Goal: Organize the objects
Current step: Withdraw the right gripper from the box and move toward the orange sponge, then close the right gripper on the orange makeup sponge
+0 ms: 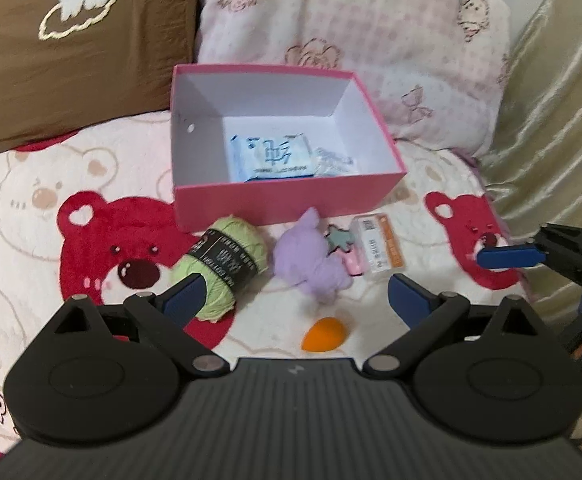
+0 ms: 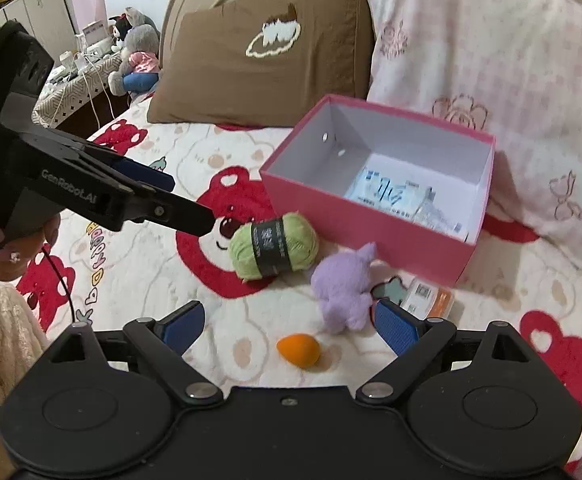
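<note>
A pink box [image 1: 287,200] with a white inside is seen standing open on a bear-print blanket [image 1: 31,208], and a blue-and-white packet [image 1: 269,156] lies flat on its floor. Along the near side of the box a row of loose things is laid out: a ball of green yarn [image 1: 223,268] with a black band at the left, a lilac plush toy [image 1: 311,260] to its right, then a small teal star [image 1: 339,238] and a clear case with an orange edge [image 1: 379,250]. An orange egg-shaped sponge [image 1: 323,334] lies nearest.

The left gripper [image 1: 295,296] is held with its jaws wide apart and nothing between the pads; the yarn lies just beyond its left finger, and the sponge between the fingers. The right gripper [image 2: 287,322] is likewise spread wide and empty, the sponge lying between its fingers and the plush just beside its right finger.
</note>
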`<state>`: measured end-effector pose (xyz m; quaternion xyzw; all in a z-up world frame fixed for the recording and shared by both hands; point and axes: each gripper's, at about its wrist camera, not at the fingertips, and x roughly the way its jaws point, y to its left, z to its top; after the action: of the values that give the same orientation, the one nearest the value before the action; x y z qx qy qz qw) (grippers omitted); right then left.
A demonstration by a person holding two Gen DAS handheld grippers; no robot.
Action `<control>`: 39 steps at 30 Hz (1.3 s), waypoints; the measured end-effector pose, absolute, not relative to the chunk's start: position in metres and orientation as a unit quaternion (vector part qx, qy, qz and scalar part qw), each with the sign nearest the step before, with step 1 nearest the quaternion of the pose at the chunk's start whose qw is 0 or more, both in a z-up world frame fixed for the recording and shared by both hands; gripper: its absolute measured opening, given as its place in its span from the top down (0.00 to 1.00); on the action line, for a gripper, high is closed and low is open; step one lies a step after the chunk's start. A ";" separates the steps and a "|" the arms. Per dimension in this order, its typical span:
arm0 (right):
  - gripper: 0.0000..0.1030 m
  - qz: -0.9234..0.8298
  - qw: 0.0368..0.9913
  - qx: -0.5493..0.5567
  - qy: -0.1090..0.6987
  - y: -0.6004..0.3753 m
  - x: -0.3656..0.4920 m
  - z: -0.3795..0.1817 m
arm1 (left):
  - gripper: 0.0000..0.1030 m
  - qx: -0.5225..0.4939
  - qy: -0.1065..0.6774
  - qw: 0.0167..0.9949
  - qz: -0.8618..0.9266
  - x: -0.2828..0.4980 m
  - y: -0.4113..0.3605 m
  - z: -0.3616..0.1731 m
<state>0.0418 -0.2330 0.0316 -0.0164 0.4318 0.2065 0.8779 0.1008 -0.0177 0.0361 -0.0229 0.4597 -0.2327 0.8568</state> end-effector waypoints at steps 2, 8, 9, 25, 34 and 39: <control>0.09 0.203 0.879 -0.014 0.431 -0.232 0.042 0.026 | 0.04 -0.021 0.464 0.858 -0.219 0.101 -0.017 0.027; 0.09 0.193 0.878 -0.013 0.437 -0.226 0.045 0.004 | 0.04 -0.031 0.473 0.855 -0.213 0.102 -0.013 0.009; 0.09 0.192 0.878 -0.017 0.438 -0.226 0.046 0.002 | 0.04 -0.034 0.475 0.853 -0.213 0.102 -0.013 0.007; 0.09 0.200 0.870 -0.070 0.445 -0.206 0.054 -0.043 | 0.04 -0.083 0.484 0.847 -0.205 0.104 -0.016 -0.018; 0.11 0.196 0.869 -0.049 0.451 -0.192 0.058 -0.076 | 0.04 -0.125 0.521 0.811 -0.236 0.103 -0.027 -0.055; 0.13 0.181 0.868 -0.038 0.460 -0.191 0.062 -0.091 | 0.05 -0.112 0.513 0.817 -0.239 0.099 -0.037 -0.067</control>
<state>0.0619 -0.1908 -0.0913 -0.0380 0.4601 0.1812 0.8684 0.0986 -0.0370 -0.0669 -0.1120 0.5131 -0.2394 0.8166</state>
